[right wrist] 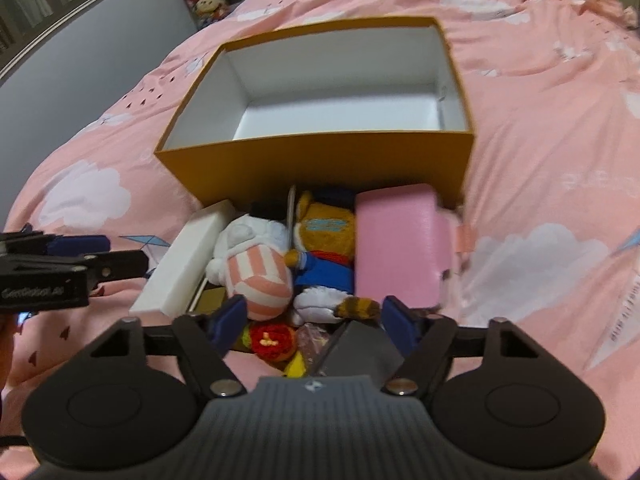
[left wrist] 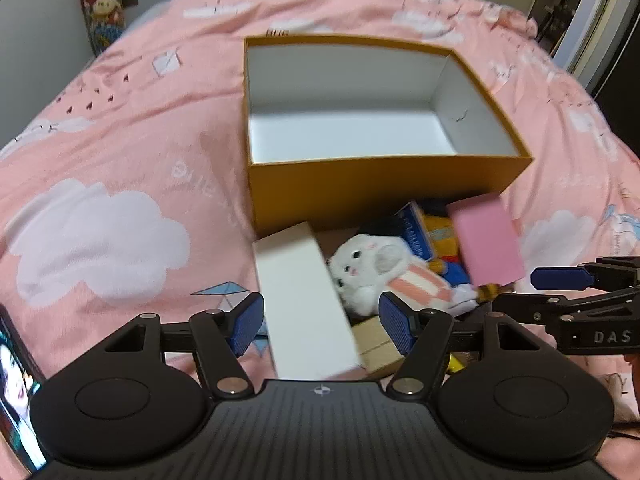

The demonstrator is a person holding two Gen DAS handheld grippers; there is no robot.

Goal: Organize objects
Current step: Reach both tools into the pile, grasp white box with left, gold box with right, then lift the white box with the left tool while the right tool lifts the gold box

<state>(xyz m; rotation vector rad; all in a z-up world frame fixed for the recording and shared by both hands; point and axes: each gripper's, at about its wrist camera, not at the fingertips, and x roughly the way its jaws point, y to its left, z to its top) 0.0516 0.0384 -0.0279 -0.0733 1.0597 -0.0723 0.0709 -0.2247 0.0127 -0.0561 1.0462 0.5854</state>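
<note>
Orange box and clutter on pink bedspread

We logged an orange box (left wrist: 360, 192), white inside, on the pink bedspread (left wrist: 120, 140). Against its near wall: white box (left wrist: 300, 300), bunny plush (left wrist: 368, 272), pink case (right wrist: 394, 248). Left gripper (left wrist: 322, 320) and right gripper (right wrist: 314, 320) both spread, holding nothing.

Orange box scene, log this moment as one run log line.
orange box: empty, on bed | pile beside it: white box, bunny plush, pink case | left tool: open | right tool: open

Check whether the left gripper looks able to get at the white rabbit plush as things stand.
Probably yes: the left gripper is open, and the white rabbit plush lies uncovered just ahead, though the long white box crowds its left side.
</note>
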